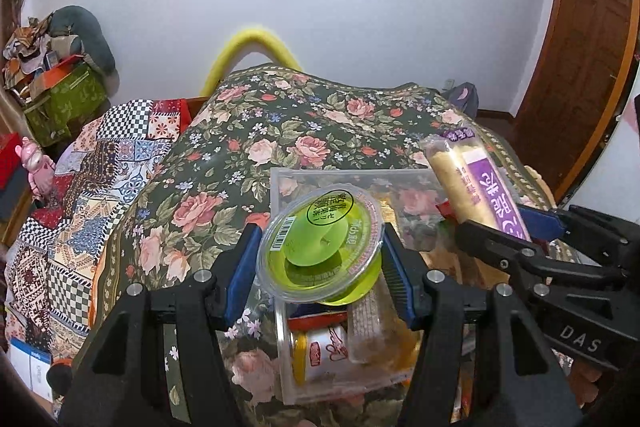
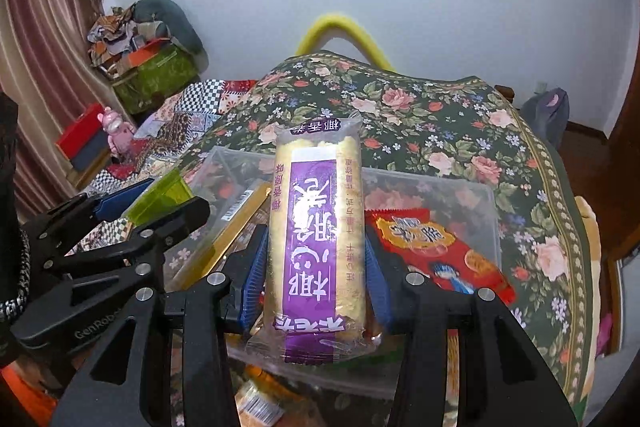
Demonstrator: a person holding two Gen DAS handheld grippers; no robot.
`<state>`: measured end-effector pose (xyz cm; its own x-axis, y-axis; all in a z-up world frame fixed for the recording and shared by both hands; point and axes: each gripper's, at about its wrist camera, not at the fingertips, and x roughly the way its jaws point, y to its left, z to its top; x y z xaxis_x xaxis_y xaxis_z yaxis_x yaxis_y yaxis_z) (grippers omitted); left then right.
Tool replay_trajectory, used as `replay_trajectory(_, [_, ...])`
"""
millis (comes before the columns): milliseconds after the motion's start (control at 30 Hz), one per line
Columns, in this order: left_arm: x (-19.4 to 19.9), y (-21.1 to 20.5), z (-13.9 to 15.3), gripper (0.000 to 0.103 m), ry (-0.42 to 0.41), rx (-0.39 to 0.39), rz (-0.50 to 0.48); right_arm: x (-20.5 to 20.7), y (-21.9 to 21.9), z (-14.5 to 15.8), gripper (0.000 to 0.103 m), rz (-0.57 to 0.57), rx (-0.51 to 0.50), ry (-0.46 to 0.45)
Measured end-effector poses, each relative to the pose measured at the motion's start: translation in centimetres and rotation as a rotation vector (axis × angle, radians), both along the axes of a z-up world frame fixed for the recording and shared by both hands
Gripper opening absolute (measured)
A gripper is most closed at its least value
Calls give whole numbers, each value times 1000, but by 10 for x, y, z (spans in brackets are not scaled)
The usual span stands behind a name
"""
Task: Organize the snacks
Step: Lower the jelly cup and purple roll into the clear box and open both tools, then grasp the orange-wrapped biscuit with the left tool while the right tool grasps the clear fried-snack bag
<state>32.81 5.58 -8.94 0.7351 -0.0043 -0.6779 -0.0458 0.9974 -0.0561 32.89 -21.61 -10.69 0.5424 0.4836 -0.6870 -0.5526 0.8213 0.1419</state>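
My left gripper (image 1: 320,239) is shut on a round green jelly cup (image 1: 320,247), its blue pads pressing on the cup's rim from both sides. It hangs over a clear plastic box (image 1: 276,187) that holds a red-and-white packet (image 1: 328,347) and a beige bar (image 1: 364,323). My right gripper (image 2: 316,239) is shut on a long purple-and-gold snack pack (image 2: 316,219), held lengthwise above the same box (image 2: 488,211). A red packet (image 2: 432,255) and a gold stick pack (image 2: 232,227) lie inside. Each gripper shows in the other's view: right gripper (image 1: 504,223), left gripper (image 2: 160,199).
The box sits on a floral cloth (image 1: 280,131), with a patchwork cloth (image 1: 100,167) to the left. A pink toy figure (image 1: 38,167) and a green box of clutter (image 1: 64,99) stand at far left. A wooden door (image 1: 580,67) is on the right.
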Motion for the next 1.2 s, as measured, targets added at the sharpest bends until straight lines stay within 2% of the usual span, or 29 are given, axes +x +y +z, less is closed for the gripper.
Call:
replay_trajectory(267, [-6,-5,4,60,-24,44,-14,-8,4,4,43,32,-38,-52])
replay_trajectory(567, [-42,-2,21,64,-45,-7,-42,-42,-18,16,50,73,-29,-70])
replay_trajectory(667, [-58,-1,19,66,-36,-13,-56,-58,-27,11,56,83,-30,-63])
replay_trajectory(833, [-84,3,3,68,19,-53,-71,-76,-43,-14,63,76,-39,7])
replay_trajectory(1033, [-106,4,-32,68,132,-84,-90,-79,-47,-58,71,86,-63,167])
replay_trajectory(1200, [-115,-4,-52,68,186,-91,-109,-73,-48,-67,75,80,-6,227])
